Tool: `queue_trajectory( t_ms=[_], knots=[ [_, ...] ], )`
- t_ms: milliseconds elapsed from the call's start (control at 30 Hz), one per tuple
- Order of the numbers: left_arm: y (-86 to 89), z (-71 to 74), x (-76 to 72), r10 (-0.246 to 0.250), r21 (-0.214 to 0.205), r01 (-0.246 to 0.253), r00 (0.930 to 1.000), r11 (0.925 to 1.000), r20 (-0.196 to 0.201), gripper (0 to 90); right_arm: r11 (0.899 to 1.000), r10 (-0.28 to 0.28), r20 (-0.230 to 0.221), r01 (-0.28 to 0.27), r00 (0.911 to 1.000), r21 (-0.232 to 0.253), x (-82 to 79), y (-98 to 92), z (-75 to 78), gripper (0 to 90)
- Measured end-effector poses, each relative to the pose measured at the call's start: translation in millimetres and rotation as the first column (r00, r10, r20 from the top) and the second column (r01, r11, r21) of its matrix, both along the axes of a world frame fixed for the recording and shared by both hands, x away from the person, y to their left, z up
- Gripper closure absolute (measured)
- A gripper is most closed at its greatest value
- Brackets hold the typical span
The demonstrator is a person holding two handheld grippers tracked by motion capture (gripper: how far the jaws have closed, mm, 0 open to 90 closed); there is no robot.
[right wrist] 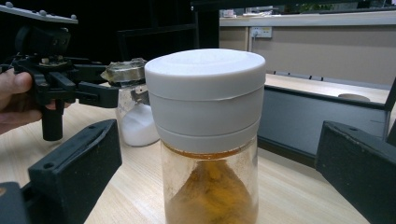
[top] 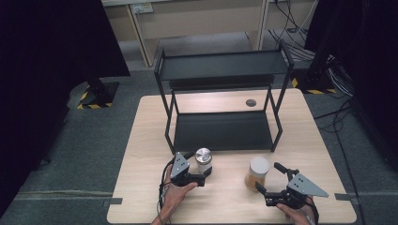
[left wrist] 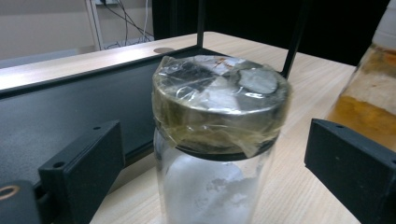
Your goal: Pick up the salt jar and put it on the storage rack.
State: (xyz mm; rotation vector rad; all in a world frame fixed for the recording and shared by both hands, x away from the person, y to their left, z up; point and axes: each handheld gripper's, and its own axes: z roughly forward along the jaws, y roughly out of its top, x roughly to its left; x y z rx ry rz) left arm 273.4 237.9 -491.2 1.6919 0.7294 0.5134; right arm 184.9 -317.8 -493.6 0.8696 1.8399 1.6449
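Observation:
A glass jar of white powder [left wrist: 212, 186], its metal lid wrapped in clear film [top: 203, 156], stands on the wooden table [top: 225, 201] just in front of the black rack [top: 223, 131]. My left gripper [top: 201, 168] [left wrist: 219, 158] is open around this jar, with a gap on each side. To the right stands a jar of orange powder with a white lid [top: 257, 172] [right wrist: 205, 98]. My right gripper [top: 268, 178] [right wrist: 219, 158] is open around it, and neither jaw touches the glass. The right gripper view also has the left gripper [right wrist: 70, 86] at the white-powder jar [right wrist: 133, 116].
The two-tier black metal rack has bare shelves, and its lower shelf [left wrist: 70, 102] lies close behind both jars. A round grommet [top: 251, 102] sits in the tabletop behind the rack. Cables [top: 338, 70] and dark stands surround the table on the floor.

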Motion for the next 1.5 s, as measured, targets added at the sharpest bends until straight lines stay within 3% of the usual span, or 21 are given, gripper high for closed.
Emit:
queue_trajectory(
  t_ms=[400,767,1100,1500],
  knots=[
    [-12.5,2.2,8.9,0.011,0.028,-0.010,0.9997,0.9996,-0.021,10.6,1.000,0.002,-0.002,-0.002,1.0000,0.000,0.1,0.0,0.1,0.8],
    [-11.3,0.4,11.6,-0.005,0.027,0.006,0.9997,0.9996,-0.024,30.1,1.000,0.001,-0.005,-0.001,1.0000,0.002,0.3,-0.1,0.1,0.8],
    [-15.0,1.2,6.3,0.008,0.043,-0.008,1.0000,0.9990,-0.003,31.1,1.000,0.003,-0.004,-0.003,1.0000,0.003,0.4,-0.2,0.1,0.8],
    [-9.2,9.5,5.3,0.004,0.023,-0.003,0.9999,0.9997,-0.012,31.1,1.000,0.002,-0.004,-0.002,1.0000,0.004,0.1,-0.3,0.2,0.8]
  ],
)
